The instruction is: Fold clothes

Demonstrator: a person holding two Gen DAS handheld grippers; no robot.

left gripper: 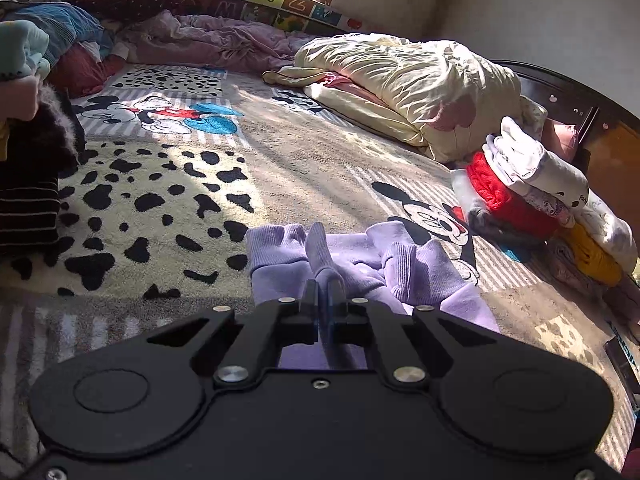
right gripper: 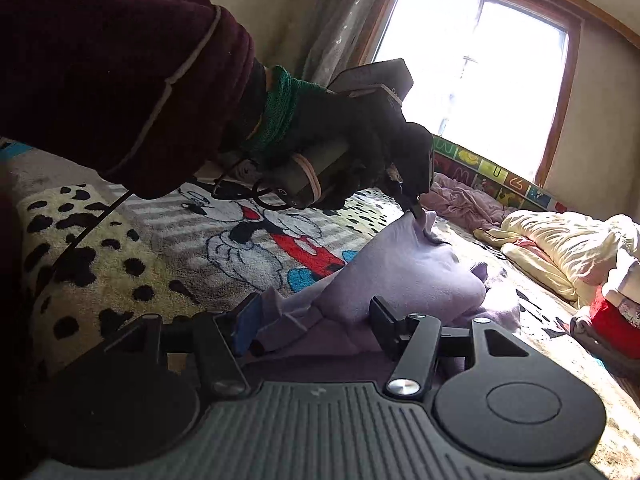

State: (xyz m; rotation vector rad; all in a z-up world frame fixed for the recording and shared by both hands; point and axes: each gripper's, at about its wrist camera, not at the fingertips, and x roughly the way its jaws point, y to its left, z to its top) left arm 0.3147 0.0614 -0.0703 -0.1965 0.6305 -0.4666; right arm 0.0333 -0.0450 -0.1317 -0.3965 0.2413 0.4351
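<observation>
A lilac knitted garment point(left gripper: 420, 276) lies rumpled on the cartoon-print blanket point(left gripper: 160, 184), its ribbed cuffs pointing away from me. My left gripper point(left gripper: 324, 286) is shut on a fold of it. The right wrist view shows that same left gripper point(right gripper: 416, 212), held by a black-gloved hand point(right gripper: 360, 136), pinching a peak of the lilac garment point(right gripper: 400, 272) and lifting it off the bed. My right gripper point(right gripper: 316, 316) stands open low over the near edge of the cloth. Fabric bulges between its fingers, and its blue pad point(right gripper: 248, 320) sits beside a fold.
A stack of folded clothes point(left gripper: 532, 184), white over red, stands at the right. A cream duvet point(left gripper: 420, 76) and a pink sheet point(left gripper: 208, 40) lie at the back. Another clothes pile point(left gripper: 36, 80) rises at the left. A dark red sleeve point(right gripper: 100, 60) fills the upper left.
</observation>
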